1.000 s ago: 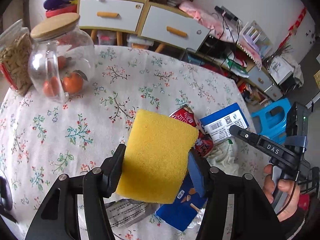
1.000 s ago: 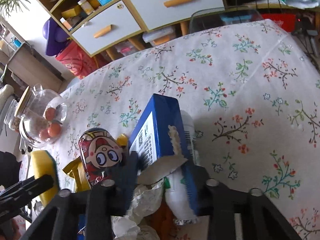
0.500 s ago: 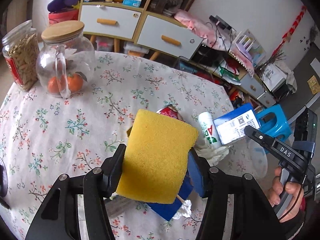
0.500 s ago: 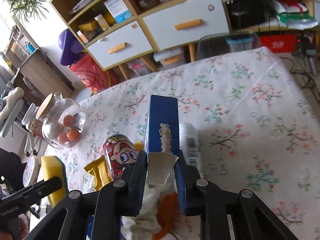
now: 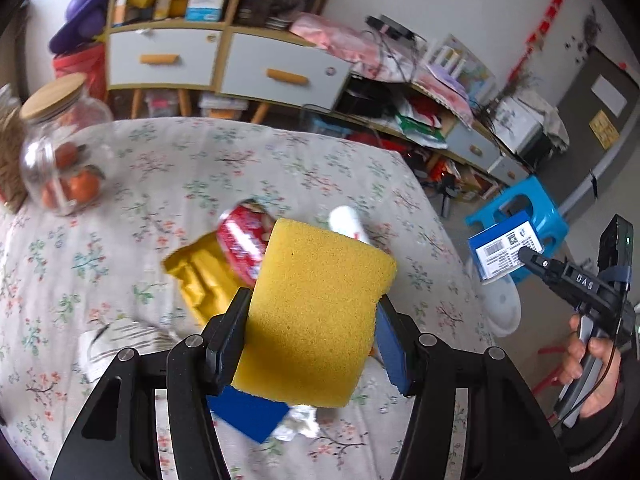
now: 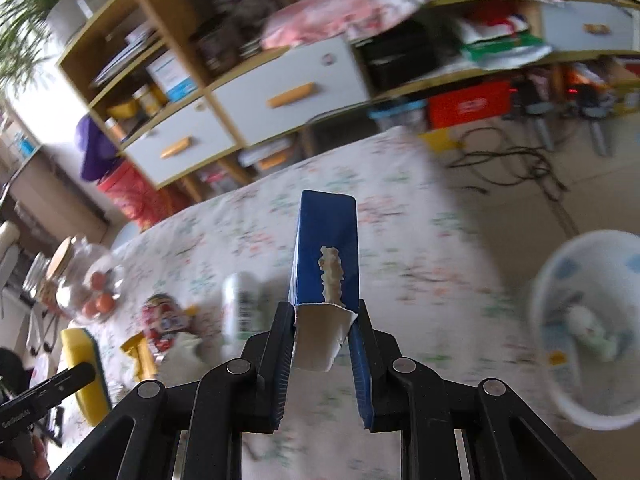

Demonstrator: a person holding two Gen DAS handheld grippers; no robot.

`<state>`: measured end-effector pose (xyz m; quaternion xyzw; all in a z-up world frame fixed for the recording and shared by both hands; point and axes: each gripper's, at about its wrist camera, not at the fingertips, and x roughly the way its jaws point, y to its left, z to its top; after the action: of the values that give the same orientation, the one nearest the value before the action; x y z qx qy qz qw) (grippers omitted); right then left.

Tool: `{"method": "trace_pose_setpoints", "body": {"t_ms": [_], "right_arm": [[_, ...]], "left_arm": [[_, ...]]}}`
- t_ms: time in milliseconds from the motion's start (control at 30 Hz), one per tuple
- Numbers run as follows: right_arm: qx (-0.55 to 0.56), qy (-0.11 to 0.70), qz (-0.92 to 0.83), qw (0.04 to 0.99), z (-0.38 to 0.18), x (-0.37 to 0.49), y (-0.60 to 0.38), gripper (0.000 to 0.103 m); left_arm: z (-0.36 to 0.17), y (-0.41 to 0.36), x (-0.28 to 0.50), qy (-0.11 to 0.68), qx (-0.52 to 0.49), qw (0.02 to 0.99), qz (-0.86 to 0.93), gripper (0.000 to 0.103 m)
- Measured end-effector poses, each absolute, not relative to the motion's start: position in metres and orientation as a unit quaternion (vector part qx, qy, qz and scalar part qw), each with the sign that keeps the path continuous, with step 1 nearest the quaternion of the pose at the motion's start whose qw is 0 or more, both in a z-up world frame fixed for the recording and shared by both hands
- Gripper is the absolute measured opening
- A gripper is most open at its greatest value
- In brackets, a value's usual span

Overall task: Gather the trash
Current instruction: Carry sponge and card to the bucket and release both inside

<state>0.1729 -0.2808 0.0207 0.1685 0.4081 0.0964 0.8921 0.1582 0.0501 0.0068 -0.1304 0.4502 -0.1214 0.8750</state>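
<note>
My left gripper (image 5: pixel 310 324) is shut on a yellow sponge (image 5: pixel 316 312) and holds it above the trash pile. My right gripper (image 6: pixel 322 328) is shut on a torn blue carton (image 6: pixel 326 256), lifted off the table; the carton also shows in the left wrist view (image 5: pixel 504 250), out past the table's right edge. On the floral tablecloth (image 5: pixel 280 160) lie a red can (image 5: pixel 240 240), a yellow wrapper (image 5: pixel 196 276), a white bottle (image 5: pixel 346 220), a blue packet (image 5: pixel 248 416) and crumpled paper (image 5: pixel 300 426). A white bin (image 6: pixel 588 332) stands on the floor at the right.
A glass jar with oranges (image 5: pixel 64 160) stands at the table's left. A blue stool (image 5: pixel 520 216) is beside the table on the right. Drawers and shelves (image 5: pixel 224 60) line the far wall. Cables lie on the floor (image 6: pixel 512 160).
My right gripper closed on the blue carton, lifted it from the pile and carried it right, off the table's edge. My left gripper rose, still holding the sponge.
</note>
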Motion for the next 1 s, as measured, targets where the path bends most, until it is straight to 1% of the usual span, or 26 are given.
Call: {"method": "trace_pose_setpoints", "body": {"t_ms": [267, 467, 567, 600, 633, 667, 800, 867, 1000], "right_arm": [[0.197, 0.408, 0.016, 0.891, 0.018, 0.149, -0.369, 0.024], [0.21, 0.413, -0.043, 0.885, 0.01, 0.135, -0.422, 0.025], [0.224, 0.42, -0.061, 0.877, 0.002, 0.131, -0.438, 0.032], [0.228, 0.424, -0.066, 0.874, 0.0, 0.131, -0.443, 0.038], [0.235, 0.427, -0.072, 0.87, -0.003, 0.13, -0.449, 0.051], [0.239, 0.426, -0.076, 0.869, -0.003, 0.128, -0.453, 0.056], [0.243, 0.422, -0.082, 0.87, 0.0, 0.118, -0.465, 0.056], [0.235, 0.423, -0.091, 0.87, 0.001, 0.111, -0.47, 0.059], [0.226, 0.427, -0.11, 0.868, 0.0, 0.097, -0.484, 0.06]], "left_arm": [[0.003, -0.011, 0.168, 0.465, -0.082, 0.867, -0.16, 0.061], [0.005, -0.062, 0.178, 0.468, -0.067, 0.86, -0.194, 0.061], [0.004, -0.097, 0.183, 0.471, -0.05, 0.854, -0.216, 0.061], [0.004, -0.107, 0.184, 0.471, -0.045, 0.852, -0.222, 0.061], [0.003, -0.116, 0.185, 0.472, -0.041, 0.851, -0.228, 0.061], [0.001, -0.127, 0.187, 0.473, -0.035, 0.849, -0.234, 0.061], [-0.006, -0.166, 0.194, 0.478, -0.02, 0.841, -0.253, 0.061], [-0.012, -0.186, 0.198, 0.483, -0.017, 0.835, -0.265, 0.061], [-0.025, -0.229, 0.206, 0.493, -0.011, 0.822, -0.285, 0.061]]}}
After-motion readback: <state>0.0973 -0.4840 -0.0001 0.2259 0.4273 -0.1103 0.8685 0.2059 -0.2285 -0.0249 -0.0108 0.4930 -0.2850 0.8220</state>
